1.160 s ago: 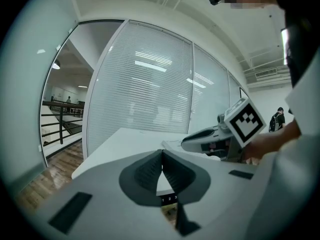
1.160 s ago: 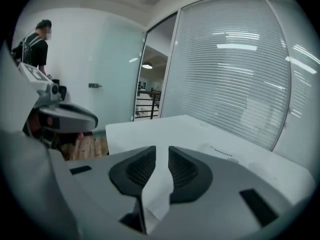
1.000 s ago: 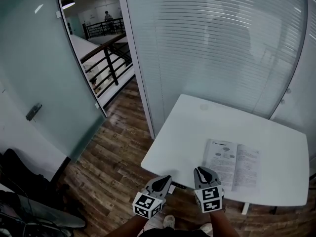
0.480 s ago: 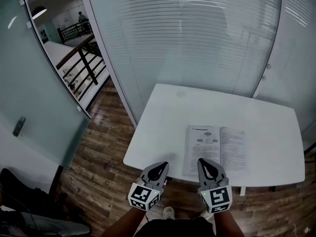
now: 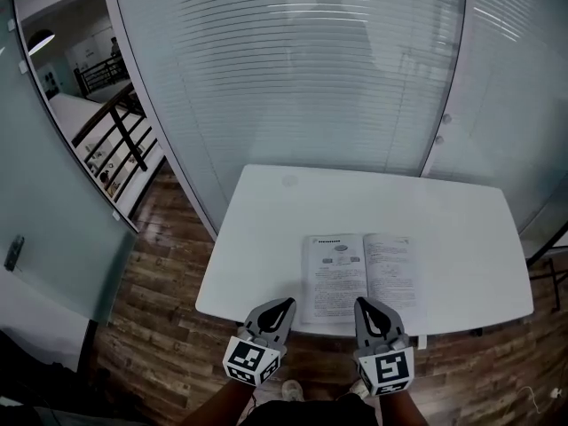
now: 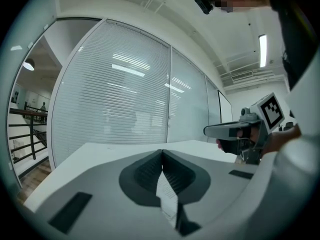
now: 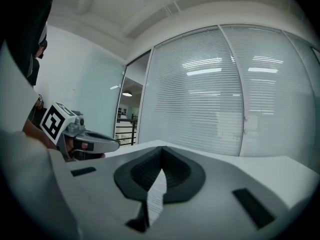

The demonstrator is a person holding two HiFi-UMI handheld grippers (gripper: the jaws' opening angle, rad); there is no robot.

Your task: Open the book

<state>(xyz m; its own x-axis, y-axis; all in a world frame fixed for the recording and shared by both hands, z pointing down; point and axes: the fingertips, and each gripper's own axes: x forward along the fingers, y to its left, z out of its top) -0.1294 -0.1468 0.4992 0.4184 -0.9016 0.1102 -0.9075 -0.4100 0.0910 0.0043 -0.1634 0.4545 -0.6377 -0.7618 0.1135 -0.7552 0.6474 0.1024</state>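
The book [image 5: 362,272] lies open and flat on the white table [image 5: 266,229], near its front edge, with printed pages facing up. My left gripper [image 5: 282,304] hovers at the table's front edge, just left of the book, shut and holding nothing. My right gripper [image 5: 363,304] hovers at the book's near edge, about at its spine, also shut and empty. In the left gripper view its own jaws [image 6: 161,154] meet in a seam, and the right gripper [image 6: 207,130] shows at the right. In the right gripper view its jaws [image 7: 161,151] are pressed together, with the left gripper [image 7: 116,144] at the left.
A frosted glass wall with blinds [image 5: 293,69] stands right behind the table. Wooden floor [image 5: 151,264] surrounds it at left and front. A glass door [image 5: 44,202] and a stair railing [image 5: 115,114] are at the far left.
The head view has swung, so the table and book now sit in the middle. Both grippers have shifted right along the table's front edge, the right one from left of the book to its spine.
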